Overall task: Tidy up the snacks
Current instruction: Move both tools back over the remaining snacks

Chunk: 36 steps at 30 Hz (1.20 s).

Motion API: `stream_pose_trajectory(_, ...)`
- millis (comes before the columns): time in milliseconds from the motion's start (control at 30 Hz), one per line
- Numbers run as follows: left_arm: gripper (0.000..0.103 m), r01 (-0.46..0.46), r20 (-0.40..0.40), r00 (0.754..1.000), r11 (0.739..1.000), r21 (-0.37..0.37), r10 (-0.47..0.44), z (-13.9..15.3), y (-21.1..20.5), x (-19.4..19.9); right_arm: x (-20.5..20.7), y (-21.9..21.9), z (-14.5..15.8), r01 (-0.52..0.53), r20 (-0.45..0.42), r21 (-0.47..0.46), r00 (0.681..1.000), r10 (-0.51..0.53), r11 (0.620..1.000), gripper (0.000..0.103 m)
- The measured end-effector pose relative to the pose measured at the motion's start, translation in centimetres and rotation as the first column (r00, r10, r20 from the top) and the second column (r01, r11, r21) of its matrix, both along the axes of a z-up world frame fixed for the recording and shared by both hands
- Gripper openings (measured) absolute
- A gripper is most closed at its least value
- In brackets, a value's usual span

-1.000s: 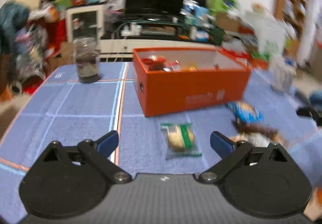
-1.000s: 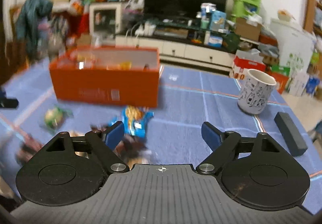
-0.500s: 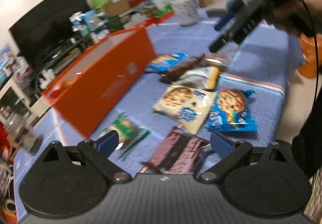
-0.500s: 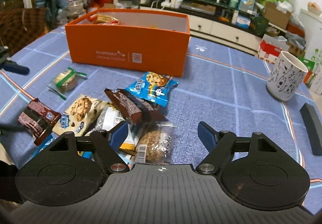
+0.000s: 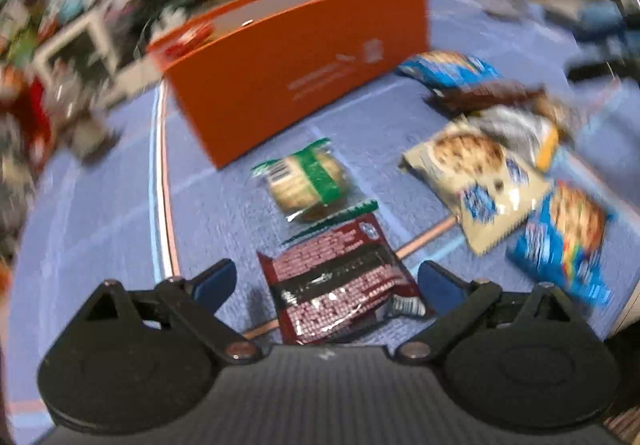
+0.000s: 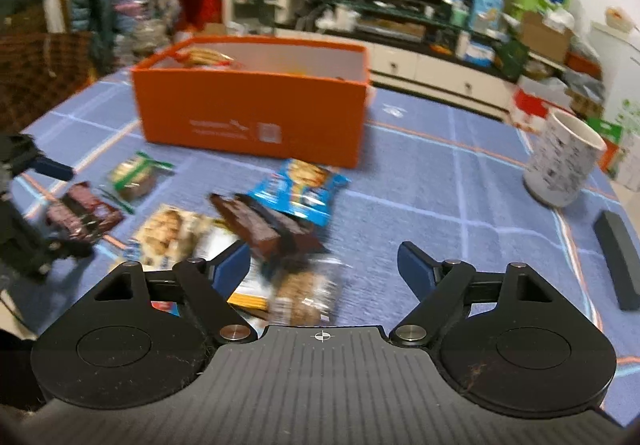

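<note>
Snack packets lay loose near the tabletop's near edge, in front of one orange box (image 6: 252,117) already holding a few. The maroon wafer packet (image 5: 340,281) lay flat between the spread fingers of the left gripper (image 5: 326,281), untouched. It looked light, crinkly and slippery, with fragile contents: best pinched across its short width. The right gripper (image 6: 324,269) hovered over the brown bar (image 6: 264,225), its jaws opening, gripping nothing. Counted outside the box: about eight packets, blur permitting; one mug (image 6: 564,161).
</note>
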<state>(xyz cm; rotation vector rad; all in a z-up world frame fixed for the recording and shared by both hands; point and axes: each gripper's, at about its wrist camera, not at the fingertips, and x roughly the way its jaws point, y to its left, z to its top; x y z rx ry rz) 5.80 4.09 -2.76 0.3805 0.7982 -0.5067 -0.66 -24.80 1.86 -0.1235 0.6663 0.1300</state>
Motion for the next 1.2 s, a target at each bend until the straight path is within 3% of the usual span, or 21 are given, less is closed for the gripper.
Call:
stream_pose_trajectory(67, 0.098, -0.054, -0.086, 0.995, 0.992, -0.114, 0.044, 0.4, 0.8, 0.5, -0.3, 0.9, 0.2, -0.047, 0.014, 0.004, 0.999, 0.047, 0.999, 0.072)
stream_pose_trajectory(133, 0.098, -0.039, -0.137, 0.991, 0.982, -0.183, 0.014, 0.7, 1.0, 0.3, -0.2, 2.4, -0.2, -0.093, -0.005, -0.003, 0.996, 0.093, 0.996, 0.068)
stream_pose_trajectory(200, 0.098, 0.036, -0.103, 0.993, 0.986, -0.161, -0.054, 0.9, 0.5, -0.6, 0.3, 3.7, -0.7, -0.132, -0.036, 0.0, 0.991, 0.132, 0.991, 0.064)
stream_pose_trajectory(300, 0.098, 0.165, 0.021, 0.986, 0.984, -0.073, -0.164, 1.6, -0.2, -2.0, 1.1, 5.0, -1.4, -0.147, -0.068, 0.012, 0.987, 0.147, 0.989, 0.064)
stream_pose_trajectory(433, 0.098, 0.32, 0.171, 0.931, 0.947, 0.036, -0.321, 2.3, 0.1, -3.0, 2.3, 5.1, -2.4, -0.108, -0.106, 0.055, 0.988, 0.113, 0.993, 0.062)
stream_pose_trajectory(500, 0.098, 0.366, 0.201, 0.908, 0.929, 0.05, -0.368, 2.2, 0.3, -2.9, 2.9, 4.7, -2.9, -0.093, -0.141, 0.117, 0.984, 0.109, 0.989, 0.053)
stream_pose_trajectory(800, 0.098, 0.41, 0.089, 0.903, 0.906, 0.108, -0.419, -0.5, -1.4, -2.1, 4.8, 4.3, -4.7, -0.049, -0.222, 0.185, 0.971, 0.09, 0.982, 0.052)
stream_pose_trajectory(1033, 0.098, 0.387, 0.018, 0.921, 0.919, 0.075, -0.39, -0.3, -0.7, -2.9, 4.7, 3.8, -4.6, -0.045, -0.228, 0.196, 0.969, 0.091, 0.979, 0.052)
stream_pose_trajectory(1200, 0.098, 0.391, -0.04, 0.919, 0.92, -0.025, -0.392, 0.8, 0.9, -3.8, 4.8, 3.7, -4.4, -0.048, -0.23, 0.194, 0.969, 0.093, 0.98, 0.052)
